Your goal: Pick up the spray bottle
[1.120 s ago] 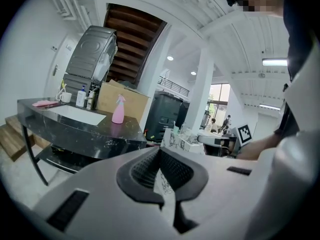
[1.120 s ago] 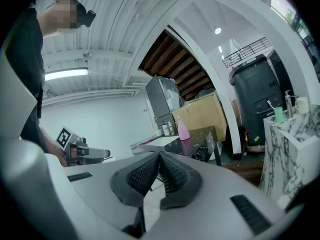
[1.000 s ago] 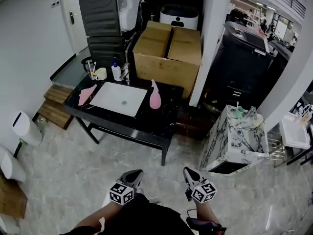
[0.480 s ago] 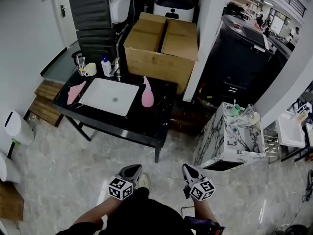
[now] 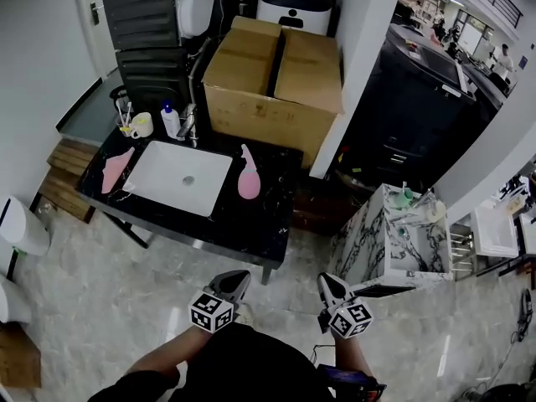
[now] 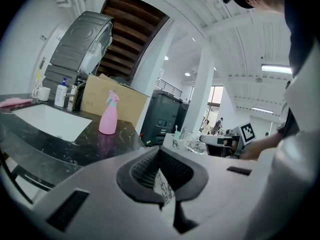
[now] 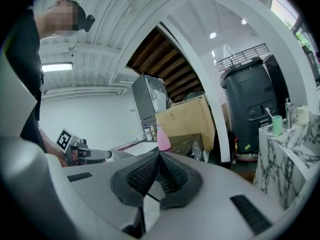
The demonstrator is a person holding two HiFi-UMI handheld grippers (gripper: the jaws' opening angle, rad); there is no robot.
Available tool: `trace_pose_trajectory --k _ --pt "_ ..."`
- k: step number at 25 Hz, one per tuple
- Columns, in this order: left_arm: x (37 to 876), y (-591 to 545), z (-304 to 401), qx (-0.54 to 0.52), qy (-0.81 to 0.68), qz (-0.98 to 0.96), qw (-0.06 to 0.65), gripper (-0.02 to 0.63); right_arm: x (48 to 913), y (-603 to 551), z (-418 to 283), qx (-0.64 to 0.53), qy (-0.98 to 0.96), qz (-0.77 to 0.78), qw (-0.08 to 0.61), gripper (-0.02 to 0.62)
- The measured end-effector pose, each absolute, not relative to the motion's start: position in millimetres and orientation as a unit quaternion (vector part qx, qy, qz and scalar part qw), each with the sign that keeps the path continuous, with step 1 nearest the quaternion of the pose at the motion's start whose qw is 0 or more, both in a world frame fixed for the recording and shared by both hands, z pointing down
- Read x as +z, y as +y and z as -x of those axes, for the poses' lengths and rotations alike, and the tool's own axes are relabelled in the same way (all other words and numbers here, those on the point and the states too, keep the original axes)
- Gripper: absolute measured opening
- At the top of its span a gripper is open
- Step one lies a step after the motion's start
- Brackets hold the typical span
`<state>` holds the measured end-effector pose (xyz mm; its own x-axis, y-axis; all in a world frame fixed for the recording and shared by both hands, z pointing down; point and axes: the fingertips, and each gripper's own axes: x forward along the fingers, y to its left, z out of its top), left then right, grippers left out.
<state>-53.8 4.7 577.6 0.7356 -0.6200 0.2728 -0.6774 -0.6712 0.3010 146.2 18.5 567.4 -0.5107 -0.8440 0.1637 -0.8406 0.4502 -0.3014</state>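
Stage: approach | spray bottle point(image 5: 248, 174) upright on counter point(image 5: 251, 224), untouched | left tongs point(image 5: 237, 280), right tongs point(image 5: 328, 285) pressed together, empty, well short | remaining: reach, grasp, lift

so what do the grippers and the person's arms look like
The left gripper and the right gripper both have pale grey bodies, with dark ribbed pads lining the jaws. Each carries a cube of black-and-white square markers. The person wears dark clothing.
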Motion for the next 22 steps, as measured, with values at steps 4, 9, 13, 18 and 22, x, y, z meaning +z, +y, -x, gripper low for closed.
trace_pose_trajectory --k 4,9,13,18,22 --pt "576.6 -25.6 62.5 0.068 -0.352 -0.913 0.193 0.008 564.1 -11.4 -142.2 -0.167 0.848 0.503 0.001 0.026" --pt "578.4 -53.6 78.5 0.058 -0.357 -0.911 0.197 0.008 558.6 -43.6 -136.4 -0.159 0.844 0.513 -0.01 0.026" --pt "579.8 -66.1 89.4 0.053 -0.363 -0.908 0.203 0.008 557.0 -62.0 -128.7 -0.157 0.845 0.511 -0.018 0.026" --pt "582.6 -76.0 98.8 0.052 -0.374 -0.902 0.208 0.008 559.0 -83.8 -123.5 -0.156 0.849 0.504 -0.026 0.026" --pt "580.5 -85.7 102.2 0.048 -0.388 -0.896 0.209 0.008 559.8 -101.7 -119.5 -0.158 0.857 0.49 -0.029 0.026"
